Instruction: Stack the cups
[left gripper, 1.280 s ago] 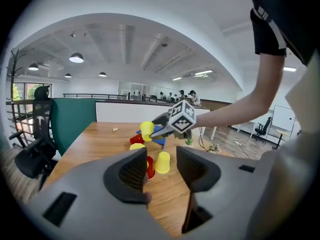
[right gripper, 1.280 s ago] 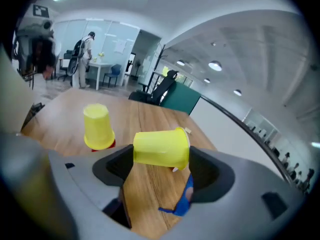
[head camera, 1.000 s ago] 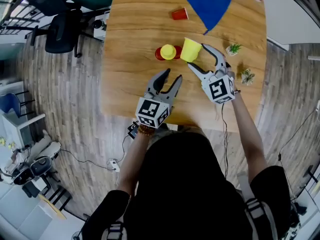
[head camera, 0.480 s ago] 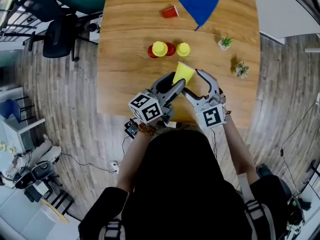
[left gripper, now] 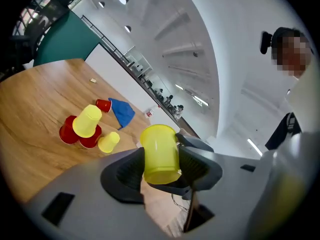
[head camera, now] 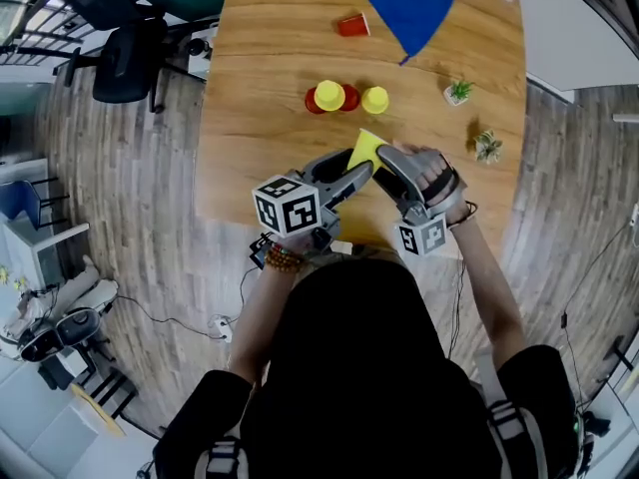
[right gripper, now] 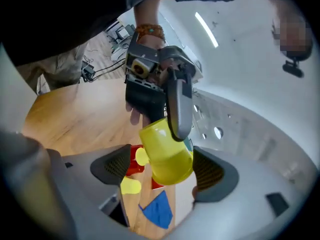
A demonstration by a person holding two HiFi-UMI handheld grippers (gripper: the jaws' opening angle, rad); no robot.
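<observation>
A yellow cup [head camera: 364,151] hangs above the table's front part, lying on its side between both grippers. My left gripper [left gripper: 160,169] is shut on the yellow cup [left gripper: 160,154]; its jaws have just been closing and both pads touch the cup's sides. My right gripper [right gripper: 160,169] stands open around the same cup [right gripper: 167,156]; its jaws have just been opening and a gap shows on the left side. One finger [right gripper: 179,109] of the left gripper lies across the cup. On the table a yellow cup sits upturned on red cups [head camera: 328,96], with a small yellow cup [head camera: 375,99] beside them.
A red cup [head camera: 351,26] lies on its side at the far end of the wooden table [head camera: 260,118], next to a blue cloth [head camera: 409,8]. Two small potted plants [head camera: 459,92] [head camera: 488,147] stand near the right edge. Office chairs stand on the floor at the left.
The right gripper brought the yellow cup from beside the stack toward the table's front edge and rolled over. The left gripper swung in and took the cup between its jaws.
</observation>
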